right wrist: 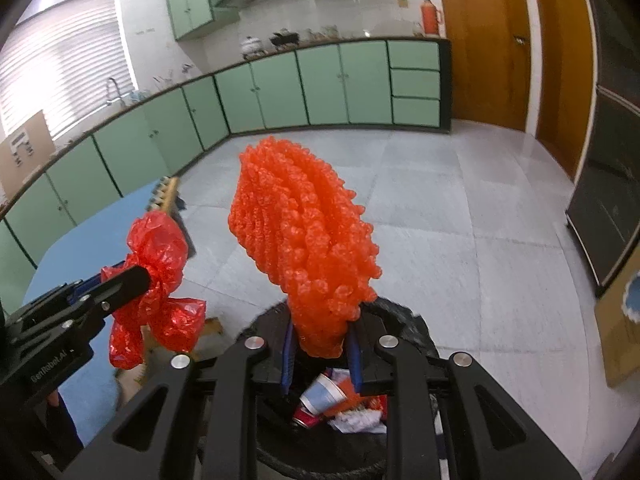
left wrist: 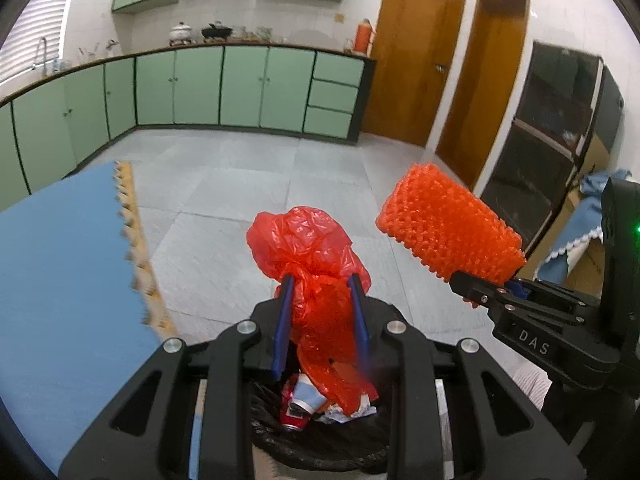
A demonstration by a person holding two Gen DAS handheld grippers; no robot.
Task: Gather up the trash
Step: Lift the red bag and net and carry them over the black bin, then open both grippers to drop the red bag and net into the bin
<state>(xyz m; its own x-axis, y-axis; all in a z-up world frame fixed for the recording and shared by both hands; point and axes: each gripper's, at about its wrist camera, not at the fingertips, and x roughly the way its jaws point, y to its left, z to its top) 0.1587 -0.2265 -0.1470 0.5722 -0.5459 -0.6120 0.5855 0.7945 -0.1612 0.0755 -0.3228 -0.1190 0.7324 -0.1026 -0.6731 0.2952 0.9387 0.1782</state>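
Kitchen surroundings

Green base cabinets [left wrist: 244, 88] line the walls under a counter holding an orange thermos [left wrist: 363, 35]; wooden doors [left wrist: 412, 56] stand right, a blue mat [left wrist: 60, 280] lies left.

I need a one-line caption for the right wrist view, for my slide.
Right tongs hold orange foam net above trash bin; left tongs grip red bag.

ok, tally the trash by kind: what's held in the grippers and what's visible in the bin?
Red plastic bag: 1, in the left gripper
Orange foam net sleeve: 1, in the right gripper
Paper cup: 1, in the bin
Red can: 1, in the bin
Crumpled wrappers: count unclear
Total countable: 4
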